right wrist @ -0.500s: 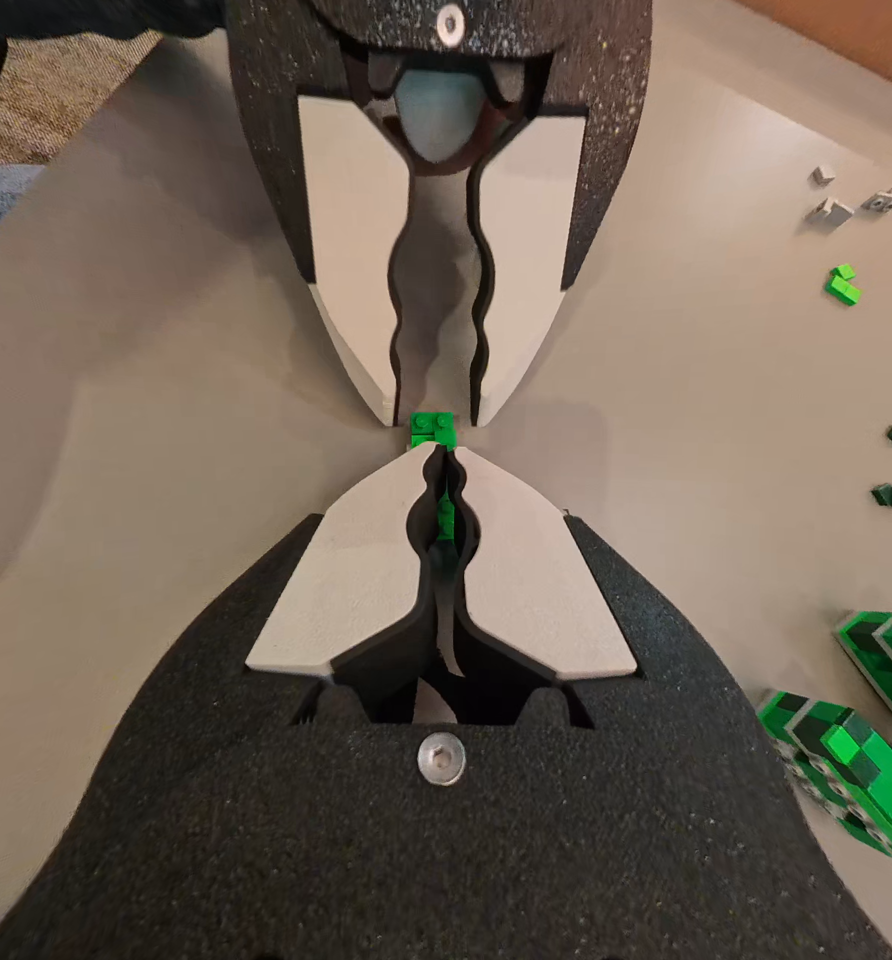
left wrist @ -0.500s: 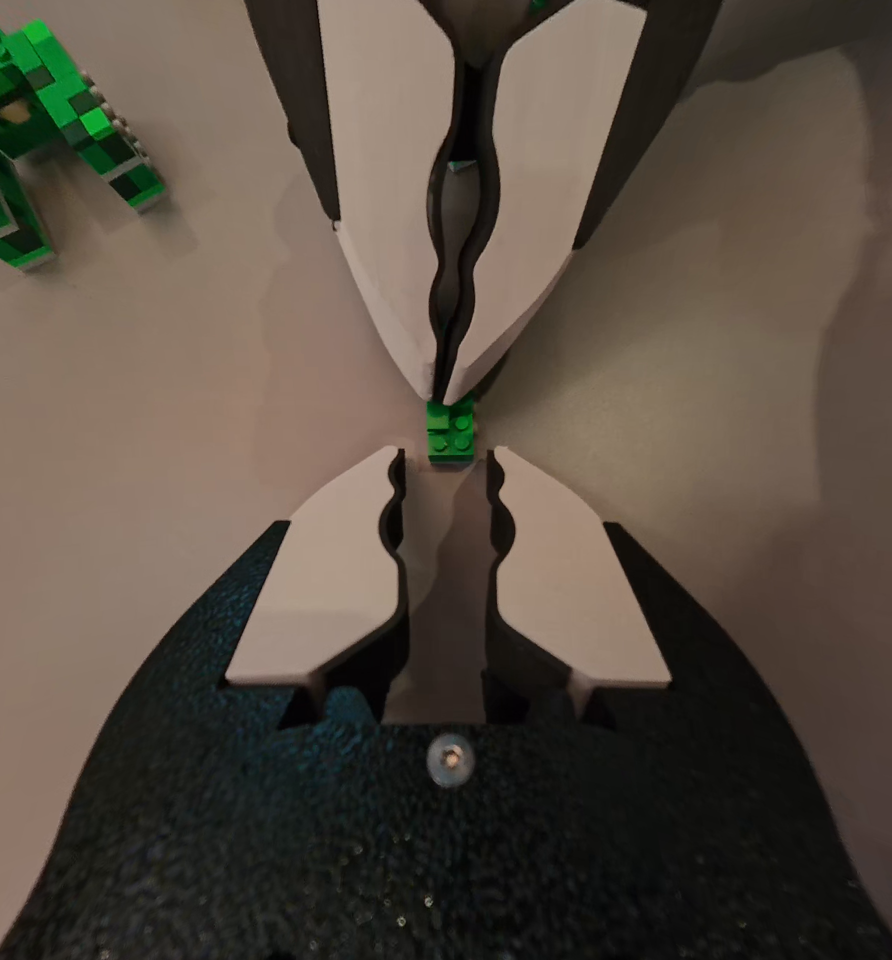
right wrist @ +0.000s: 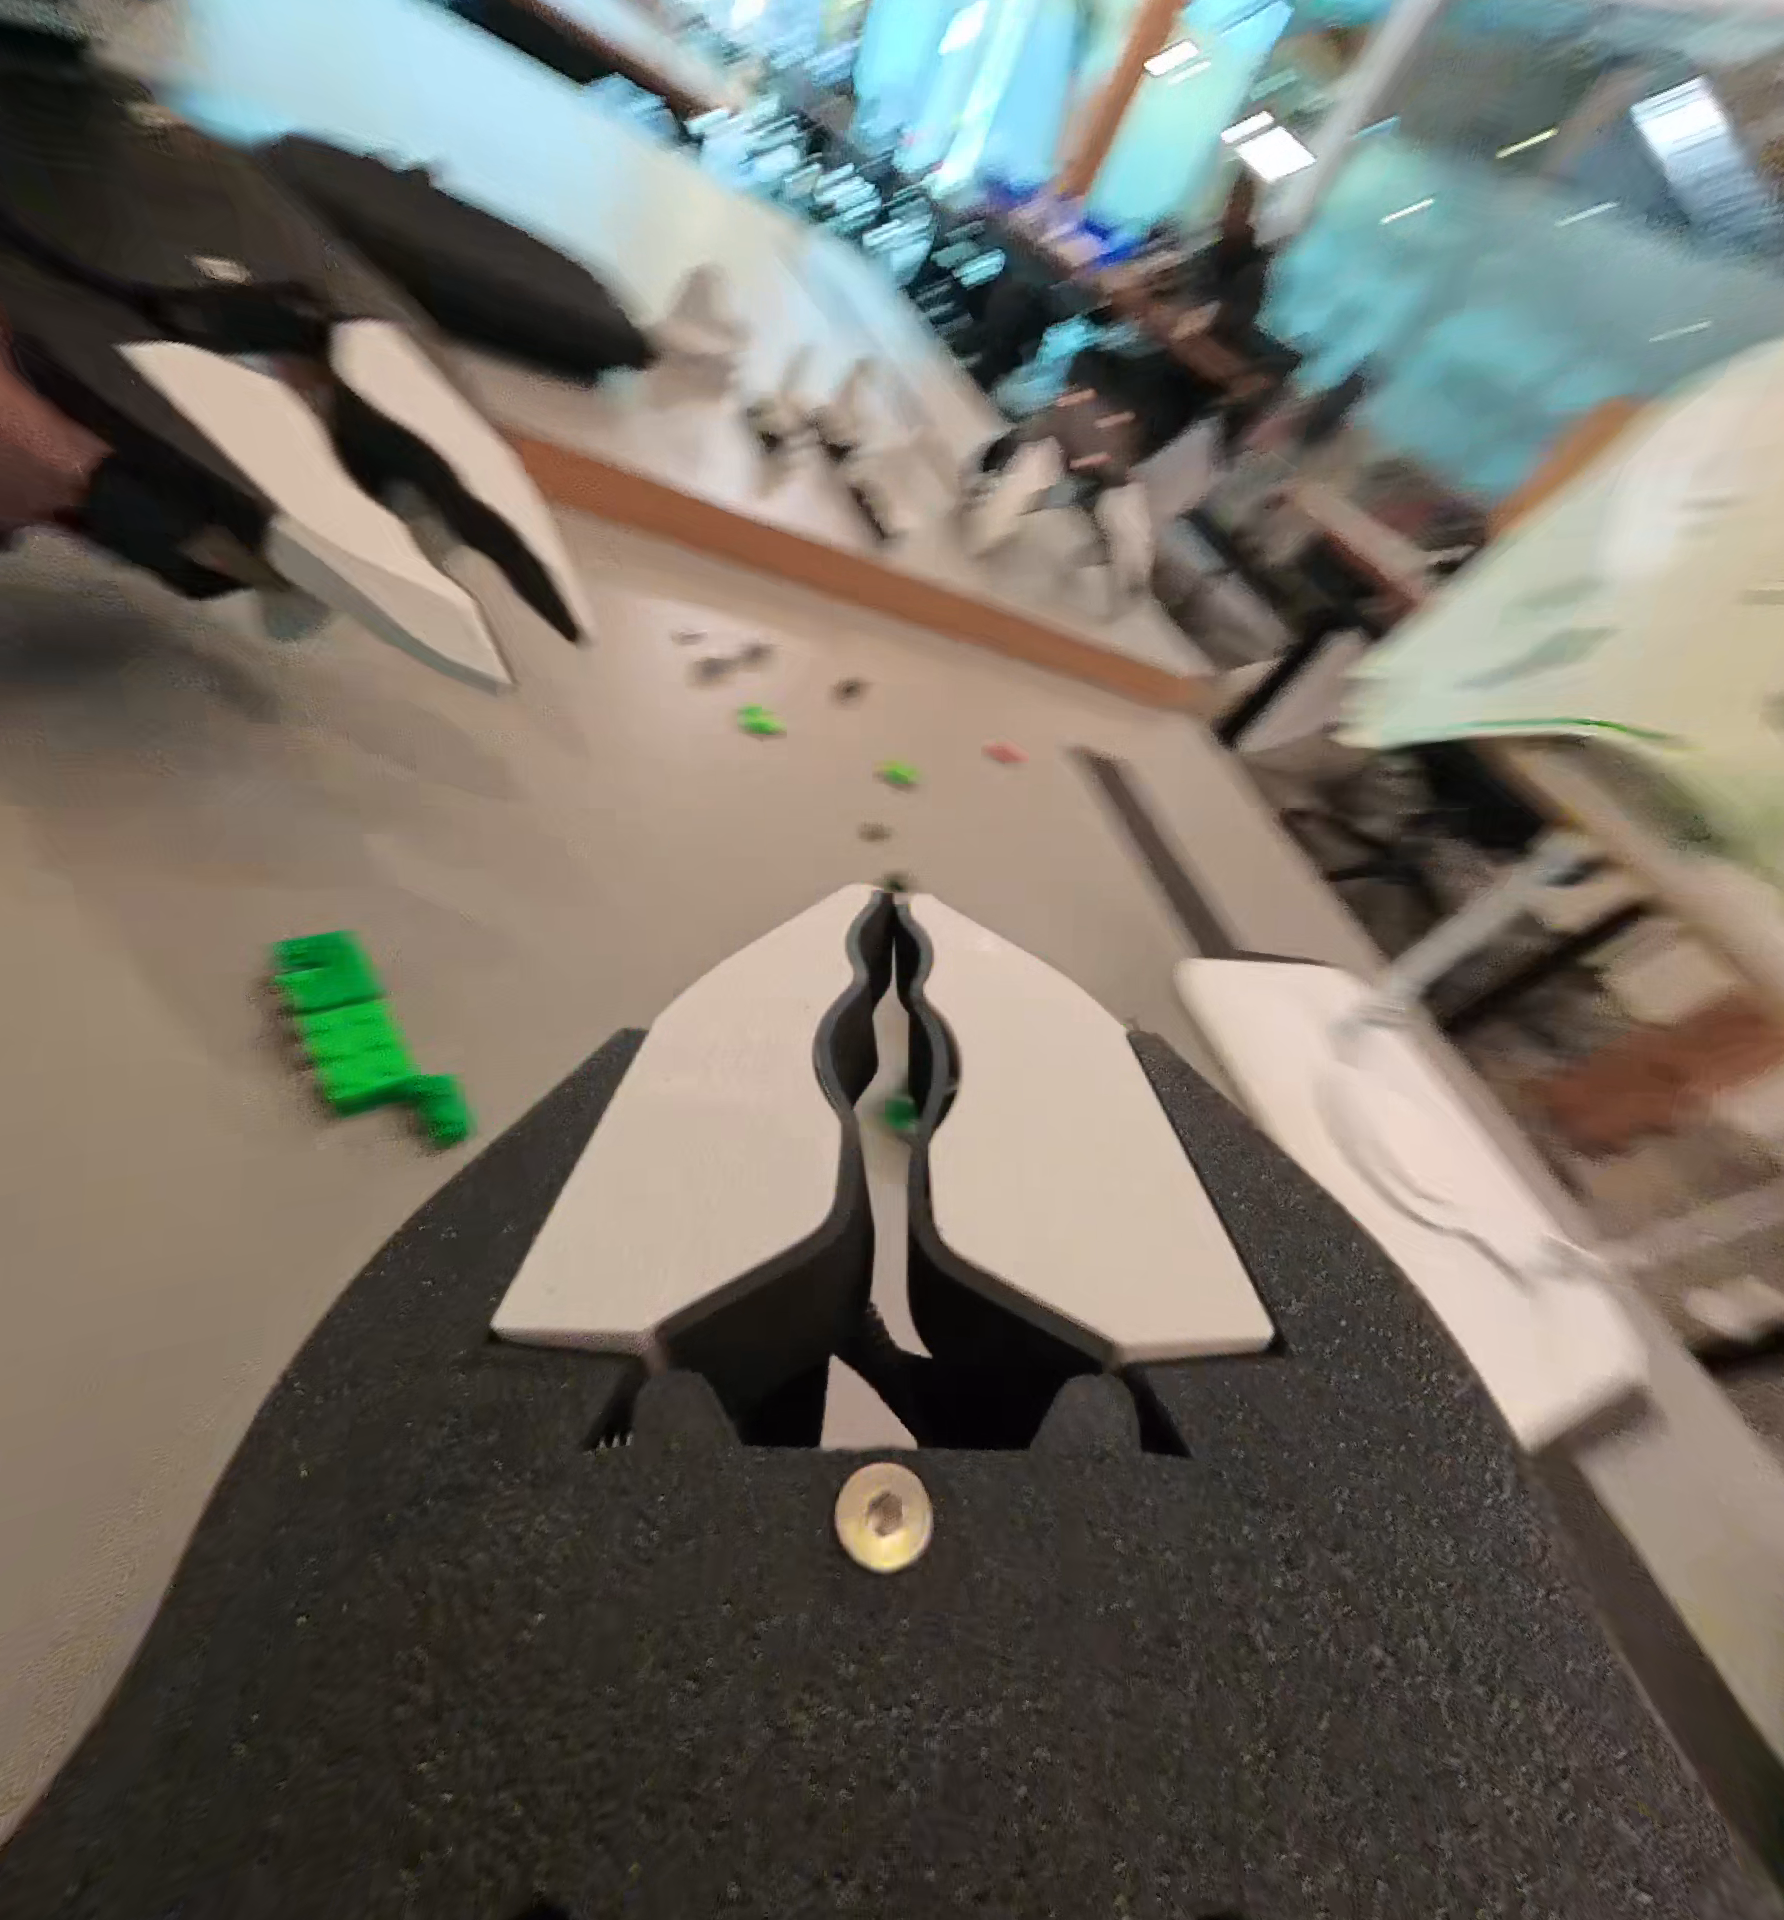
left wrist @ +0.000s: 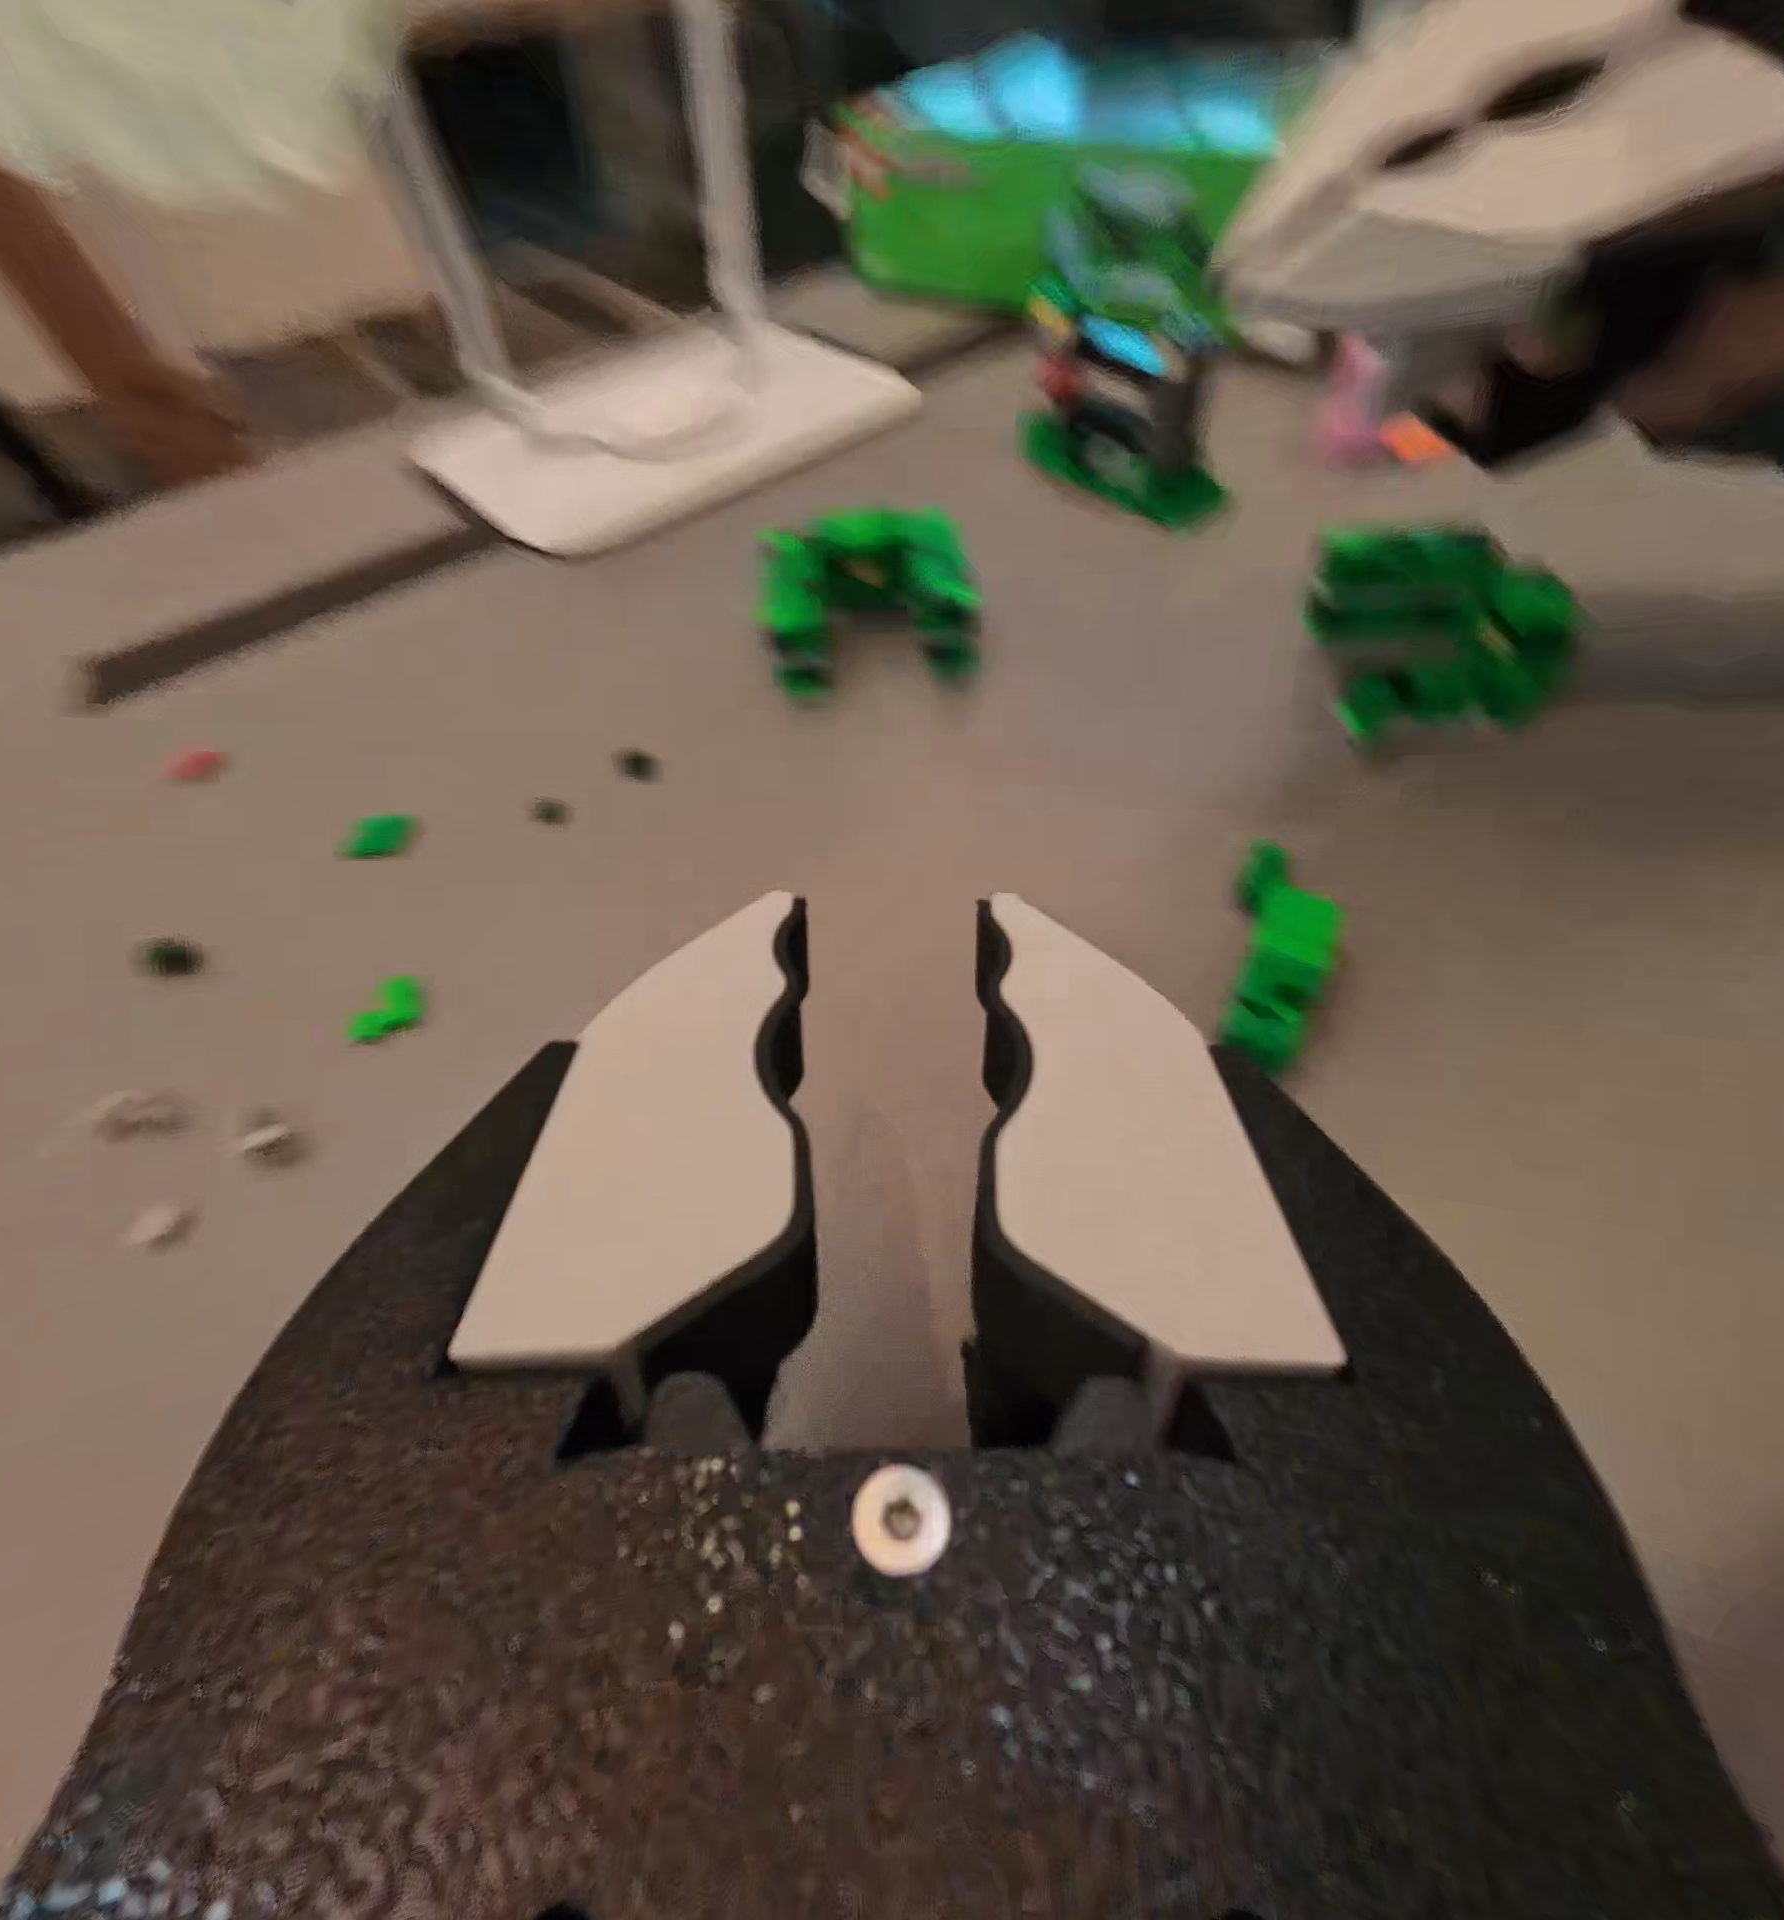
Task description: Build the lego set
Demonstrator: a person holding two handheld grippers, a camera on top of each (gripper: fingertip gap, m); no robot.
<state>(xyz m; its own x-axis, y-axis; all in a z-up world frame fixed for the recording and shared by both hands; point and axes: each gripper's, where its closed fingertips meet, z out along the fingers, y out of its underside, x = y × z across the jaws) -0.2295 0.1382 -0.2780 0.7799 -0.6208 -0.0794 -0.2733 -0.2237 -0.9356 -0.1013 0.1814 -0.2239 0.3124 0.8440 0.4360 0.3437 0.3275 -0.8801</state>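
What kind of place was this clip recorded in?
Probably an open office or lab. A grey table with loose green bricks and a white stand base; blurred desks and glass partitions stretch behind.

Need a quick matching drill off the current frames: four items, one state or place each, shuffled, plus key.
Items
1. left gripper
2. right gripper
3. green brick strip
4. white stand base

States or places
A. lying on the table to the left of the right gripper
B. fingers apart, nothing between them
C. far side of the table, left of the green builds
D. fingertips together

Pairs: 1-B, 2-D, 3-A, 4-C
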